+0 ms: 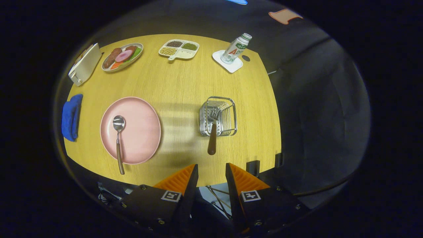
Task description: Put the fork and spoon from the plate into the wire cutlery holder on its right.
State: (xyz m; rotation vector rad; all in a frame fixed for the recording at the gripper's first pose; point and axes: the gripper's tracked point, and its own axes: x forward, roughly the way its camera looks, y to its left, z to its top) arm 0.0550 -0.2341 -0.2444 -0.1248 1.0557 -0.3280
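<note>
Presently the gripper (211,172) holds nothing, its 2 fingers parted above the table's near edge, while the wooden-handled steel fork (212,134) leans in the wire cutlery holder (218,116) and the wooden-handled spoon (118,138) lies on the round pink plate (138,130).

Gripper view: our single high, forward-looking fisheye vantage.
We look steeply down along the gripper (211,172), its jaws parted and empty, from above the near edge of the worktop (185,82), far enough back to take in its whole surface.
</note>
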